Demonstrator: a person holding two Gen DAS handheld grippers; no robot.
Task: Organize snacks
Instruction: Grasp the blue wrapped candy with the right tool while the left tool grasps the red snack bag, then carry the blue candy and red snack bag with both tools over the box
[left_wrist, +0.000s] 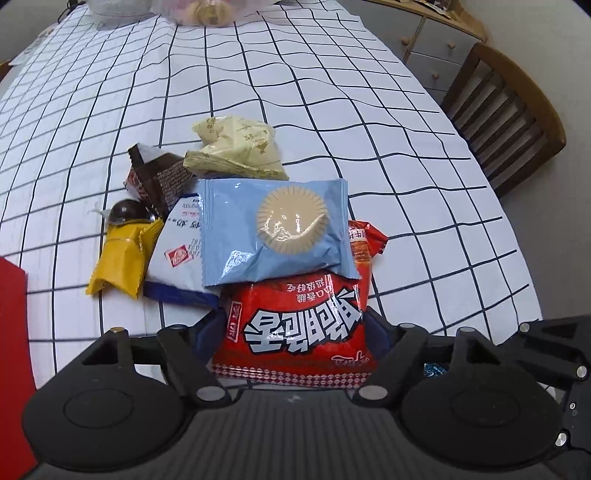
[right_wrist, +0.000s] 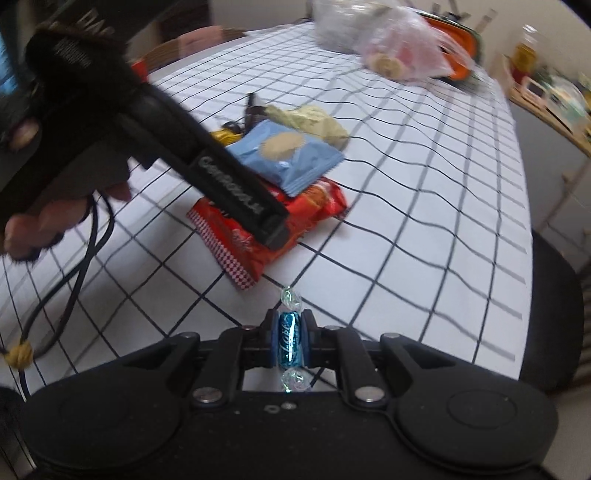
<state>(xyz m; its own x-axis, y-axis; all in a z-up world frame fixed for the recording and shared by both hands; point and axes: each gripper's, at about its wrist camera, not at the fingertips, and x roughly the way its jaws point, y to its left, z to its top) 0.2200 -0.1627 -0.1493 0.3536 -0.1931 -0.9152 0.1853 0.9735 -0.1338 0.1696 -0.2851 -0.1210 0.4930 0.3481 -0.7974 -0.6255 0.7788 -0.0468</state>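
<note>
White gridded cloth (left_wrist: 295, 92) covered the table, with a wooden chair (left_wrist: 506, 114) and drawers beyond its far edge and a plastic bag (right_wrist: 406, 48) at the far end. Angled steeply down, the left gripper (left_wrist: 295, 332) straddled a red packet (left_wrist: 295, 328) under a blue packet (left_wrist: 275, 229) in the snack heap, jaws partly open beside its edges; whether they pressed it, I could not tell. Right gripper (right_wrist: 290, 341) was clamped on a blue candy (right_wrist: 290, 341), long axis along the fingers, twisted ends fore and aft, above the cloth near the heap.
</note>
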